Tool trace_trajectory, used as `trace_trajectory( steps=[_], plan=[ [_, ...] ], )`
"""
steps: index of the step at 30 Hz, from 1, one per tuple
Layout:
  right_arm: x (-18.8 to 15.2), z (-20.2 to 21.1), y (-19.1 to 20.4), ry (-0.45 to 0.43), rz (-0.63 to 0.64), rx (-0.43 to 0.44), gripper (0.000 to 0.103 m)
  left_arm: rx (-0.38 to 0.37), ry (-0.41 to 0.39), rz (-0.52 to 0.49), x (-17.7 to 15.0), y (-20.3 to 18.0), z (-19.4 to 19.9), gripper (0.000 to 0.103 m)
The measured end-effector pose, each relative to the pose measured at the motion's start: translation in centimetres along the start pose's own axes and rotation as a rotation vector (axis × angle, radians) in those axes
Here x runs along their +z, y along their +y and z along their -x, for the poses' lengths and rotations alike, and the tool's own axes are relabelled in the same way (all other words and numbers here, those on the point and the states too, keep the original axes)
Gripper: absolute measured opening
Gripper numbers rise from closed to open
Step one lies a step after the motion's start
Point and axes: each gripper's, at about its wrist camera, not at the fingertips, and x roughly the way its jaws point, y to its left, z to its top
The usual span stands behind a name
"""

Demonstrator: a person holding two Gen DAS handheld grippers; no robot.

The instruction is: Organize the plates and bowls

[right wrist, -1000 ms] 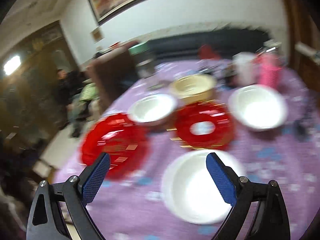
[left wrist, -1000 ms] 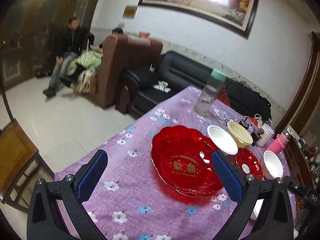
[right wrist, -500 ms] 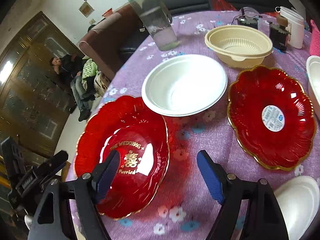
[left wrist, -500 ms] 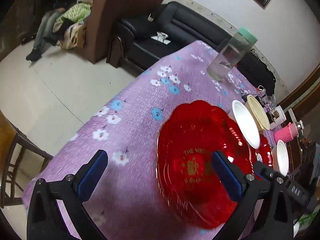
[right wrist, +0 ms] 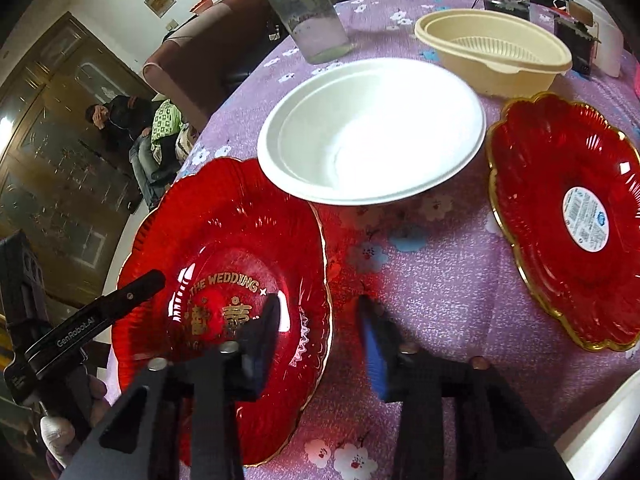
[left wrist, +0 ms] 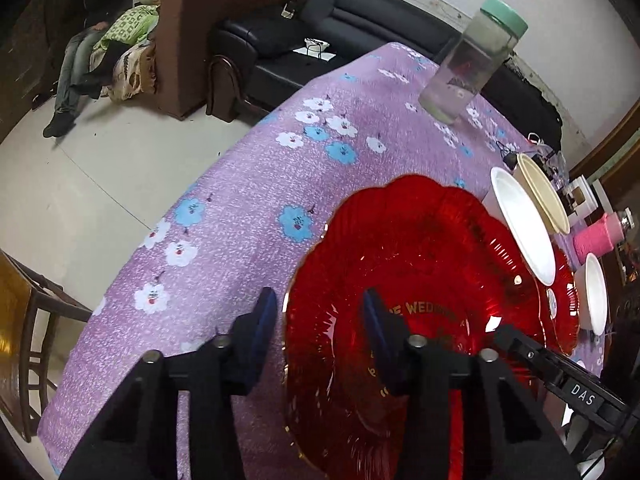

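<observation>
Red wedding plate flat on purple flowered cloth, caught between both claws. Left claw closing, plate's left rim between its blue pads, gap either side, no pinch yet. Right claw closing on opposite rim, one pad over plate, other over cloth, rim between. White bowl just beyond right claw, touching plate's far edge. Second red plate off to its right.
</observation>
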Motion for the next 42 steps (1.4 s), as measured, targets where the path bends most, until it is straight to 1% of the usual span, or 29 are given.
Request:
trace_trajectory(
  steps=[1, 3, 5, 9, 15, 19, 23, 30, 33, 37, 40, 42],
  plan=[
    [0.1, 0.0, 0.0, -0.003, 0.002, -0.002, 0.030, 0.003, 0.007, -0.004, 0.1, -0.1, -0.2, 0.026],
    [0.0, -0.1, 0.1, -0.005, 0.004, 0.005, 0.020, 0.017, 0.000, -0.009, 0.1, -0.1, -0.3, 0.021],
    [-0.2, 0.1, 0.4, -0.014, 0.013, 0.001, 0.018, 0.010, -0.002, -0.003, 0.0, 0.0, -0.2, 0.020],
    [-0.7, 0.3, 1.2, -0.036, 0.056, -0.038, 0.016, 0.008, -0.011, 0.004, -0.1, 0.2, 0.1, 0.019],
    [-1.3, 1.4, 2.1, -0.063, 0.090, -0.016, 0.016, 0.004, -0.062, 0.006, -0.3, 0.6, 2.7, 0.018],
    [-2.1, 2.4, 3.4, -0.084, 0.135, -0.004, 0.016, 0.004, -0.082, 0.009, -0.8, 1.3, 4.4, 0.018],
    [-3.3, 2.7, 4.1, -0.081, 0.157, 0.014, 0.016, 0.001, -0.085, 0.023, -2.0, 2.4, 5.3, 0.018],
    [-5.4, 2.1, 3.9, -0.041, 0.147, 0.028, 0.016, -0.012, -0.044, 0.042, -3.8, 3.4, 4.5, 0.018],
    [-6.1, 2.4, 3.5, -0.041, 0.135, 0.033, 0.016, -0.005, -0.040, 0.034, -4.4, 3.0, 4.1, 0.018],
    [-6.5, 2.6, 3.0, -0.052, 0.135, 0.009, 0.016, -0.011, -0.031, 0.030, -4.7, 2.6, 3.6, 0.018],
    [-6.6, 2.3, 2.5, -0.039, 0.114, 0.023, 0.016, 0.005, -0.045, 0.013, -4.7, 2.2, 3.7, 0.019],
    [-6.7, 2.4, 2.3, -0.034, 0.105, 0.035, 0.017, 0.022, -0.036, 0.006, -4.8, 2.1, 3.6, 0.020]
  ],
)
